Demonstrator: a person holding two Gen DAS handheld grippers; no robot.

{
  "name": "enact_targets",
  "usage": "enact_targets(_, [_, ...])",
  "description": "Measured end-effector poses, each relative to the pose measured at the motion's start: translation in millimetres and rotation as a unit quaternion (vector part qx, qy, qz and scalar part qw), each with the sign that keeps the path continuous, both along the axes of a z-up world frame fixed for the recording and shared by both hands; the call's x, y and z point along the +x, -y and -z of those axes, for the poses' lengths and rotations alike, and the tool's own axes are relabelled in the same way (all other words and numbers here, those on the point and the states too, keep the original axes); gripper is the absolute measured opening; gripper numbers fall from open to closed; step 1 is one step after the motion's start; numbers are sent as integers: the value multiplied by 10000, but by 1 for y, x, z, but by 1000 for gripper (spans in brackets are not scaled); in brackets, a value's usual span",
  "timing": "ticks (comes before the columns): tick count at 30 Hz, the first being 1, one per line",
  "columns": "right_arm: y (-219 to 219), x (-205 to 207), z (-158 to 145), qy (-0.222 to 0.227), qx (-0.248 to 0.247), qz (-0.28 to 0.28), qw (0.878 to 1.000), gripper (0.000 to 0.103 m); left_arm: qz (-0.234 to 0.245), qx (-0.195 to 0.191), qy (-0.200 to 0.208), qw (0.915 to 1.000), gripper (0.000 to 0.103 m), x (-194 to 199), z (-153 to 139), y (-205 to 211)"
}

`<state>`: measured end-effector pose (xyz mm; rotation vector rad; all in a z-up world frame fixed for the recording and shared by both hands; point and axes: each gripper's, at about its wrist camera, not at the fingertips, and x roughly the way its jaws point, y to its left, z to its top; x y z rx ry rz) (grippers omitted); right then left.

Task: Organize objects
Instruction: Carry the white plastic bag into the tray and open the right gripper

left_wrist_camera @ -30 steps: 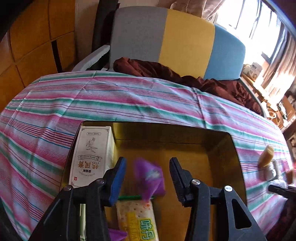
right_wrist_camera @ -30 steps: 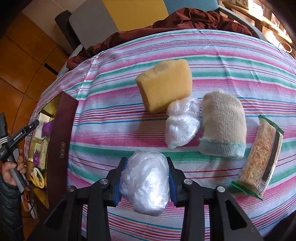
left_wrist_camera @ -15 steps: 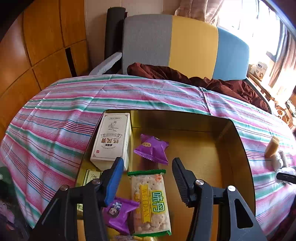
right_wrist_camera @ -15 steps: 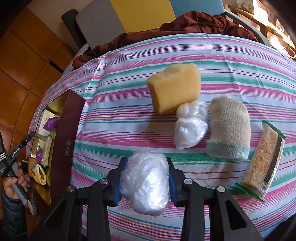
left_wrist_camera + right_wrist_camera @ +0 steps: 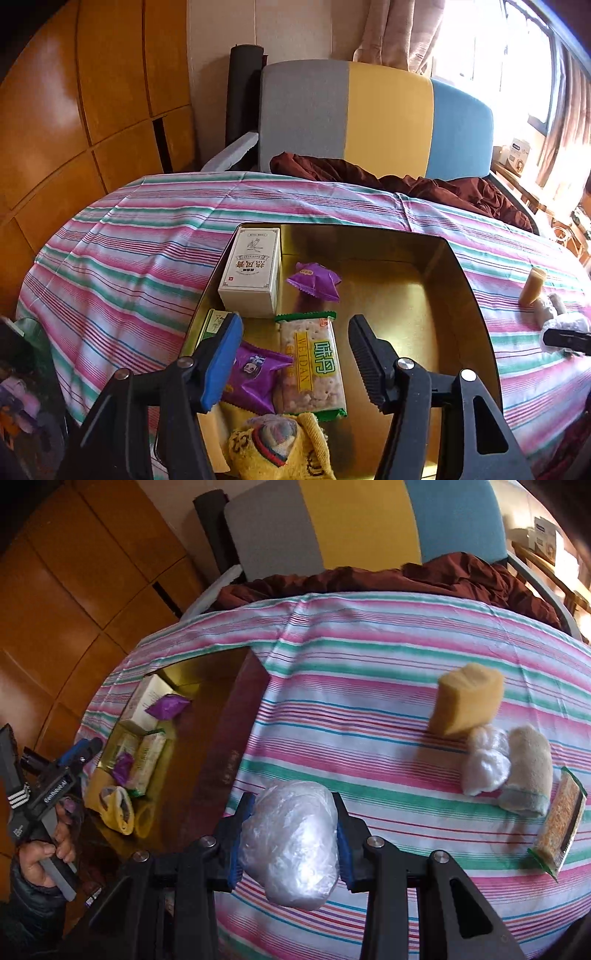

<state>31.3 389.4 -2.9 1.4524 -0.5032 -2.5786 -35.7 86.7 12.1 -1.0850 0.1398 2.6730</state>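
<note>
**Plastic bundle in the right claw, on its way to the gold box**

The right claw (image 5: 291, 830) is clamped on a crumpled clear plastic bundle (image 5: 291, 843) and holds it above the near edge of the bench (image 5: 351, 686), which carries a striped cloth. The left claw (image 5: 295, 354) stands apart and empty, over the near part of the gold box (image 5: 424, 306) at the bench's left end.

The step in hand appears to be the carrying of the bundle to the box. The next move probably calls for a travel to the left, over the dark side wall, and a release on the bare gold floor at the right side of the box.

Inside the box I count one white carton (image 5: 251, 273), two purple sachets (image 5: 314, 281), one cracker pack (image 5: 312, 363) and one yellow knitted piece (image 5: 280, 446).

Near the right edge of the bench lie one yellow sponge (image 5: 467, 703), one small white plastic bundle (image 5: 485, 764), one beige rolled cloth (image 5: 528, 771) and one more cracker pack (image 5: 559, 827).
</note>
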Motion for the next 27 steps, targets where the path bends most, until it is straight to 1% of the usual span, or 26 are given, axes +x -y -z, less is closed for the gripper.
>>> enact_targets(3, [43,-15,-13,-201,-8,-411,9989,39,-50,2,-22,10000,61,6,1,6])
enact_targets(6, [84,-32,-14,-215,93,-805,9965,39,-121,30,-56,9999,62,9,0,14])
enact_targets(8, [109,-45,-10,-143,221,-1017,9945,39,-178,46,-75,9998,63,12,0,20])
enact_targets(11, [136,-62,2,43,479,-1146,9923,39,-267,124,-50,9996,63,15,1,30])
enact_targets(15, [160,-75,22,356,534,-1346,9888,41,-413,243,-30,9988,64,19,2,45])
enact_targets(16, [163,-76,26,412,467,-1398,9882,44,-443,262,-18,9987,64,19,2,48])
enact_targets(17, [166,-76,29,456,395,-1452,9876,52,-484,285,-16,9984,64,19,2,52])
enact_targets(18, [167,-75,31,481,364,-1473,9872,56,-523,307,-19,9982,64,19,3,55])
enact_targets(20, [168,-72,33,480,362,-1457,9875,78,-600,317,-18,9977,65,19,4,61])
enact_targets(22, [166,-69,32,440,246,-1468,9879,82,-676,317,9,9972,65,18,7,67])
enact_targets(27, [159,-64,23,289,273,-1297,9908,83,-799,339,88,9962,65,18,13,73])
